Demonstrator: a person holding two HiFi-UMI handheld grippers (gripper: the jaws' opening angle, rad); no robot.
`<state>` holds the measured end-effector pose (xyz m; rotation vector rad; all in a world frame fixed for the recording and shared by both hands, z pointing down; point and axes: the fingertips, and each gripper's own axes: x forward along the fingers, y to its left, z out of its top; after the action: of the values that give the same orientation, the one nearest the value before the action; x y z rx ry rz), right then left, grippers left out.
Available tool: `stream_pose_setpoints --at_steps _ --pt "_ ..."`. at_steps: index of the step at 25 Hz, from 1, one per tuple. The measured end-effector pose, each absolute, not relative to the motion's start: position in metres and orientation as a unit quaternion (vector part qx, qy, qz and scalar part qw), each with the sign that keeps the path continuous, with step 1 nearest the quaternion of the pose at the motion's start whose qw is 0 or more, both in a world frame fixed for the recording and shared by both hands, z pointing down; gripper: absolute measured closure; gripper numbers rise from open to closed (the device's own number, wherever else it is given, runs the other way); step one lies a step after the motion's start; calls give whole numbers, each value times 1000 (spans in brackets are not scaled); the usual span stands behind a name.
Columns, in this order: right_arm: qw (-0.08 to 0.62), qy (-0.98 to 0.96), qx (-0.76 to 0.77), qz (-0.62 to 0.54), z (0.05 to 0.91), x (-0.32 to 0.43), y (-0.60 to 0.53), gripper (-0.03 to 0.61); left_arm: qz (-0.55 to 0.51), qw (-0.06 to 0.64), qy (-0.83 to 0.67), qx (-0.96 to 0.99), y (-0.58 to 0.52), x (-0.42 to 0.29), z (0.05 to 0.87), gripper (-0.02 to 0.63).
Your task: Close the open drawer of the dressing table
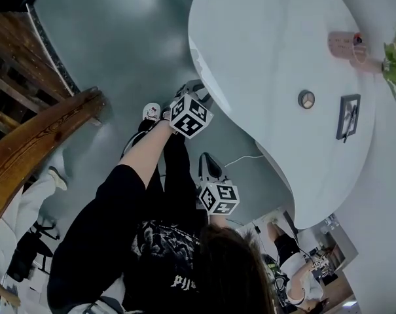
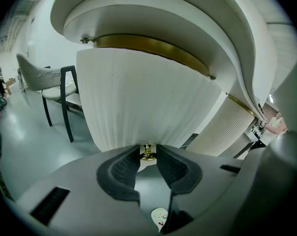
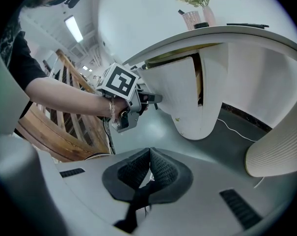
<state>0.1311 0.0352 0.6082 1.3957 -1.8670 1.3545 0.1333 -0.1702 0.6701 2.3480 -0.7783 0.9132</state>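
The dressing table's white top point(image 1: 263, 57) curves over a fluted white drawer front point(image 2: 143, 102), which stands out from the table body with a dark gap at its side point(image 3: 200, 85). A small brass knob point(image 2: 148, 153) at the drawer's lower edge sits between the pads of my left gripper point(image 2: 148, 149), whose jaws are closed on it. From the right gripper view, the left gripper point(image 3: 155, 98) is pressed against the drawer point(image 3: 180, 100). My right gripper point(image 3: 149, 155) hangs back over the floor, shut, with nothing in it.
A second fluted pedestal point(image 3: 281, 151) stands to the right, with a white cable point(image 3: 236, 129) on the floor. A chair point(image 2: 55, 82) is at the left and a wooden railing point(image 1: 34, 142) behind. On the tabletop are a photo frame point(image 1: 348, 115), a round compact point(image 1: 306, 99) and a plant point(image 1: 395, 64).
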Motion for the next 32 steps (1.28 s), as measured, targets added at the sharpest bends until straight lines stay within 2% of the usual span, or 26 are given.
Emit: stream_pose_setpoints --at_steps 22,32 --pt "220 -682 500 486 615 142 16 552 259 207 -302 894 -207 165 669 495" --pt "218 -691 496 479 619 135 11 552 234 212 -292 903 -211 167 668 494"
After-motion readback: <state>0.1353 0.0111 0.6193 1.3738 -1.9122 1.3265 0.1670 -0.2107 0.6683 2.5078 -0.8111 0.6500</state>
